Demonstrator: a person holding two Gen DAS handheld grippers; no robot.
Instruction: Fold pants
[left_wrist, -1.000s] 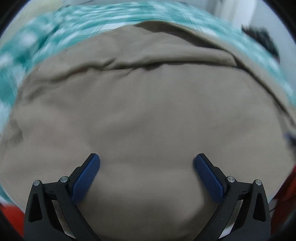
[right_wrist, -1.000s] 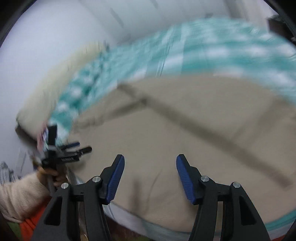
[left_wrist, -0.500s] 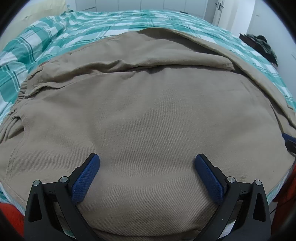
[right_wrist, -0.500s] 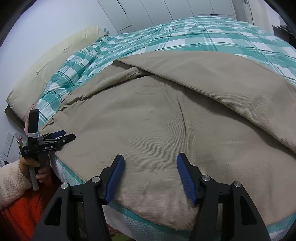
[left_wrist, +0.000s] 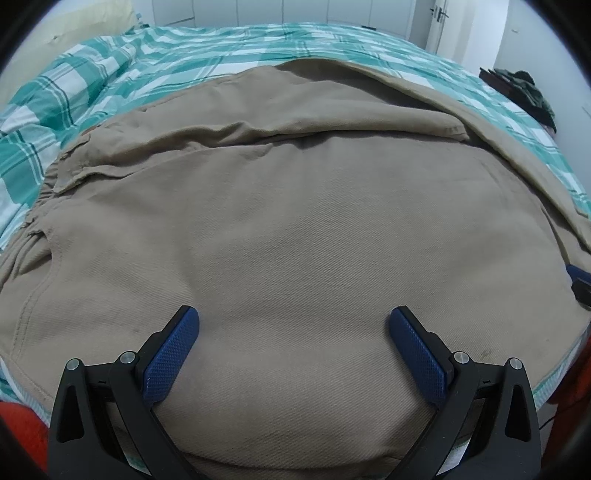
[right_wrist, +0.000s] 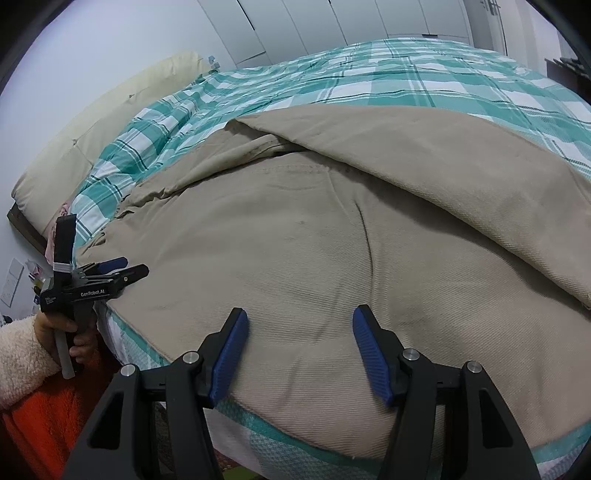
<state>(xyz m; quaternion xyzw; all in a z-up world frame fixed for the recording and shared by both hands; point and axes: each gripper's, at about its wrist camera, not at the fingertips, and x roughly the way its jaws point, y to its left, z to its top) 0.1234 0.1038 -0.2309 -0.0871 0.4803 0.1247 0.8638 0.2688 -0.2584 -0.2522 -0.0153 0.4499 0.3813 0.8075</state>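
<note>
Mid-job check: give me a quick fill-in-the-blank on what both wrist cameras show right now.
1. The pants are ____ in colour.
2. They lie on a green and white ____ bedspread.
3. The left gripper and the right gripper are both ____, holding nothing.
4. The person's sleeve is ____ in colour.

Missing words: tan; checked; open; cream

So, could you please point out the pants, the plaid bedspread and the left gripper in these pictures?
pants (left_wrist: 295, 221), left wrist view, on the flat middle of the tan cloth.
plaid bedspread (right_wrist: 406, 81), right wrist view, on the bare part beyond the pants.
left gripper (right_wrist: 125, 267), right wrist view, between its fingertips.
</note>
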